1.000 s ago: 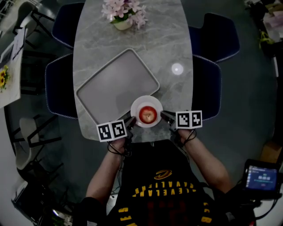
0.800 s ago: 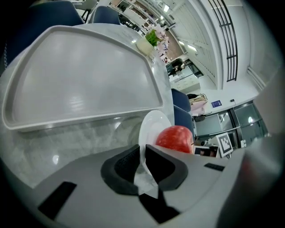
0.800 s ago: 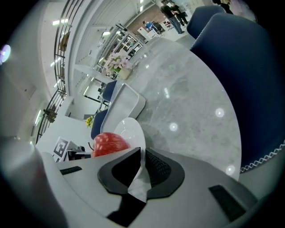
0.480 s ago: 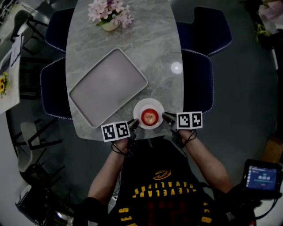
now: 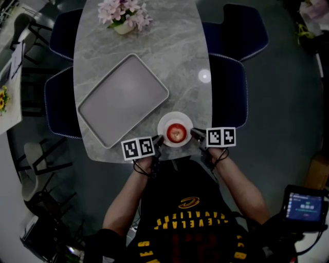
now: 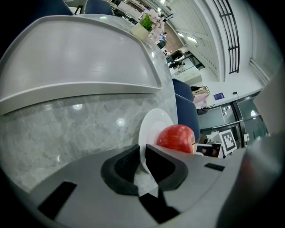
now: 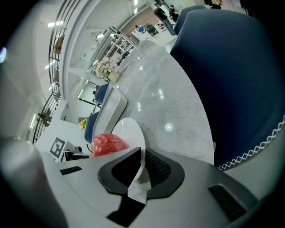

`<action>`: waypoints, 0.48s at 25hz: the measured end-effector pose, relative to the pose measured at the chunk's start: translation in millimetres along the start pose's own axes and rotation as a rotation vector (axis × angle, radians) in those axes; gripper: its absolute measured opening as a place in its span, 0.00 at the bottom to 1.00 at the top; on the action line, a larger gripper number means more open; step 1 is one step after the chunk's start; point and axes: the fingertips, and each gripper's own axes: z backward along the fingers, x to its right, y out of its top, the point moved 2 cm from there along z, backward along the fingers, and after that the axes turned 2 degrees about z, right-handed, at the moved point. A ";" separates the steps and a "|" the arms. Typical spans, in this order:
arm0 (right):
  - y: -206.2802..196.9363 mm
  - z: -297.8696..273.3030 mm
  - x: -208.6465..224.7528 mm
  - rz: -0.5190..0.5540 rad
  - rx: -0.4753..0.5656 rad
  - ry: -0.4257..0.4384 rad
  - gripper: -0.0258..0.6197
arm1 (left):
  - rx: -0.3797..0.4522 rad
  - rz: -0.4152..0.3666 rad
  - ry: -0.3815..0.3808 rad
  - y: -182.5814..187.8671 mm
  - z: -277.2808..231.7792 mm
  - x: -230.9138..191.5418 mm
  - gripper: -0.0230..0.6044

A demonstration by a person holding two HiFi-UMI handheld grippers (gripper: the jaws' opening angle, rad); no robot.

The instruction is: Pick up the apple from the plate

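A red apple (image 5: pixel 176 132) sits on a small white plate (image 5: pixel 175 115) near the front edge of the marble table (image 5: pixel 154 46). My left gripper (image 5: pixel 158 139) holds the plate's left rim and my right gripper (image 5: pixel 194 133) holds its right rim. In the left gripper view the plate (image 6: pixel 153 129) runs edge-on between the dark jaws of that gripper (image 6: pixel 142 160), with the apple (image 6: pixel 177 137) just beyond. In the right gripper view the plate (image 7: pixel 129 129) likewise sits pinched in that gripper (image 7: pixel 143 167), the apple (image 7: pixel 109 143) to its left.
A large grey tray (image 5: pixel 122 97) lies diagonally on the table, left of the plate. A pot of pink flowers (image 5: pixel 123 15) stands at the far end. Dark blue chairs (image 5: pixel 229 90) flank the table on both sides.
Both grippers have closed in on the plate's rims, the left one moving right towards it. The head view has shifted a little.
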 end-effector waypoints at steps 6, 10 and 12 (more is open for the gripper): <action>0.0 -3.8 7.7 -0.021 -0.007 -0.014 0.10 | -0.016 -0.015 0.012 3.6 -7.7 -0.8 0.11; 0.9 -3.0 9.7 -0.024 0.001 -0.018 0.10 | -0.019 -0.016 0.008 3.1 -9.7 0.8 0.11; 0.9 -3.0 11.1 -0.022 0.002 -0.021 0.10 | -0.020 -0.012 0.008 1.9 -11.1 0.5 0.11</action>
